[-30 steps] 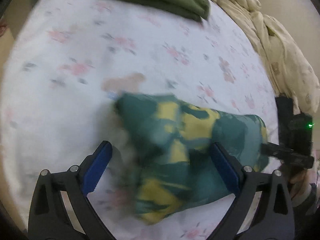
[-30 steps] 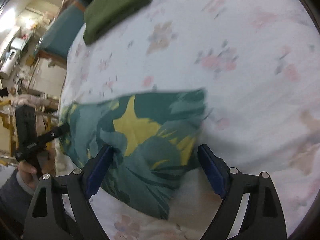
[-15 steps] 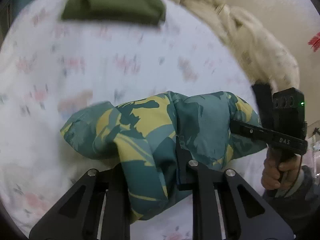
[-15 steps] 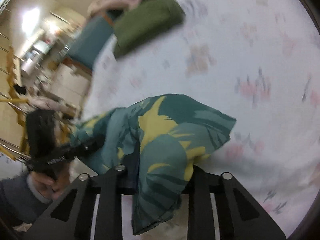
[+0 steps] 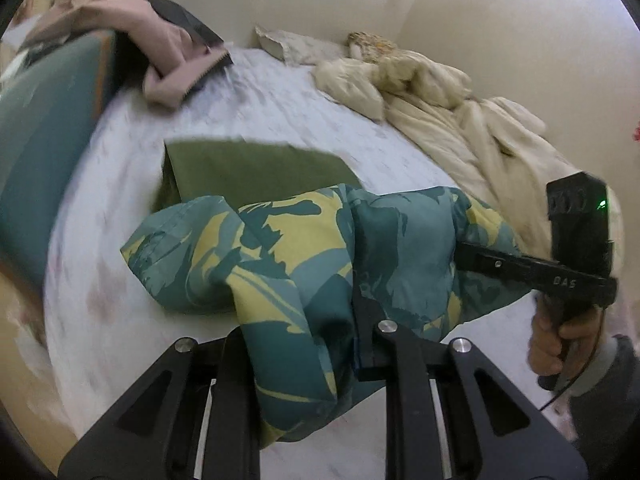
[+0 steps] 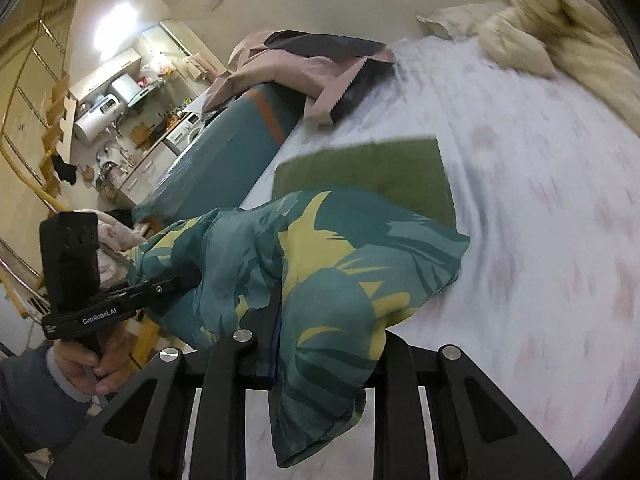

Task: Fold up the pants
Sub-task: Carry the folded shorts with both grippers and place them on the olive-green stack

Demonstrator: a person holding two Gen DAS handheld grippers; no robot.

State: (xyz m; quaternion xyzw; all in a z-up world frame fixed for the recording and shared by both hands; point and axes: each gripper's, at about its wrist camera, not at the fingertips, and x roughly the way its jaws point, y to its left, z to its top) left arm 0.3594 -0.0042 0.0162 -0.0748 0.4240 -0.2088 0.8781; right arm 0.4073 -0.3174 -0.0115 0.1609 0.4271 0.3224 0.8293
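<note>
The folded teal-and-yellow patterned pants [image 5: 296, 256] hang lifted above the floral bed sheet [image 5: 280, 104]. My left gripper [image 5: 304, 320] is shut on their left end. My right gripper [image 6: 316, 320] is shut on the right end of the pants [image 6: 332, 264]. Each gripper shows in the other's view: the right one [image 5: 472, 258] at the right, the left one [image 6: 184, 280] at the left, both pinching the cloth. The fingertips are buried in fabric.
A folded olive-green garment [image 5: 248, 168] lies on the sheet just beyond the pants, also in the right wrist view [image 6: 368, 168]. A cream duvet [image 5: 460, 108] is bunched along the wall. Pink clothes [image 5: 160, 60] lie on a teal headboard [image 5: 36, 136].
Both grippers shut on the ends of the pants and lifted them off the sheet, carrying them toward the olive-green garment. The views have tilted up toward the wall.
</note>
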